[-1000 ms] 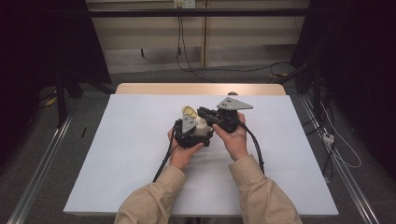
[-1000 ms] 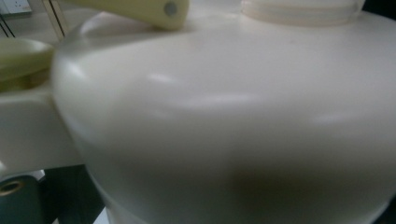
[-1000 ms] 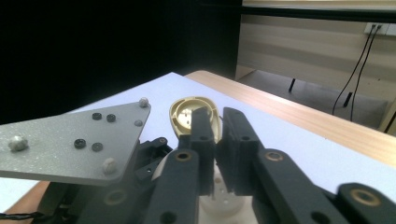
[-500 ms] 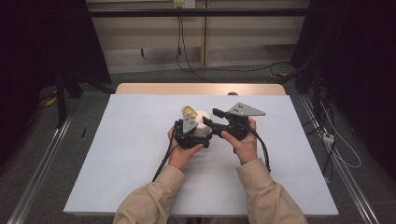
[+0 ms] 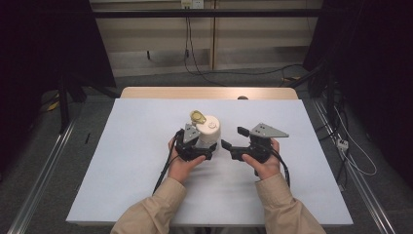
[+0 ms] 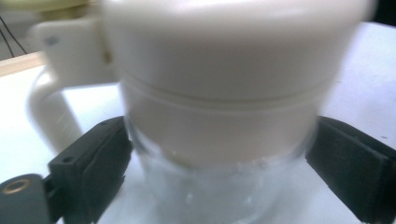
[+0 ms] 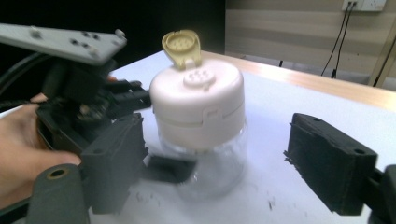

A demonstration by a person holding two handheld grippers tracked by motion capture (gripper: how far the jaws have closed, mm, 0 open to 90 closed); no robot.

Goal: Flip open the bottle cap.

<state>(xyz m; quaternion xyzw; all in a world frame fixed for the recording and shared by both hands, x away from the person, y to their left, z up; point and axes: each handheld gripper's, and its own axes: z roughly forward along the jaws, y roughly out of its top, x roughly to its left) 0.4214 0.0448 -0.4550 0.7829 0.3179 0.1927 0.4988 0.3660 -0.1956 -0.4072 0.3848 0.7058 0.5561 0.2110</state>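
A clear jar (image 5: 209,132) with a cream-white lid stands mid-table, and its small yellow flip cap (image 5: 197,116) is tipped up open. My left gripper (image 5: 203,146) is shut on the jar's clear body, one black pad (image 6: 93,161) pressed to each side below the lid (image 6: 224,60). My right gripper (image 5: 234,138) hangs to the right of the jar, pointing at it. Its jaws have just been opening and now stand wide apart with nothing between them. In the right gripper view the jar (image 7: 201,121) sits a little beyond its pads (image 7: 331,161), with the left gripper (image 7: 93,107) behind.
A white sheet (image 5: 122,161) covers the table, with a wooden strip (image 5: 209,92) along the far edge. Cables run over the floor behind and trail to the right (image 5: 360,165). Metal rails (image 5: 39,185) flank the table.
My right gripper has drawn back to the right, off the jar's lid, and its jaws have opened. The left gripper still holds the jar in the same place.
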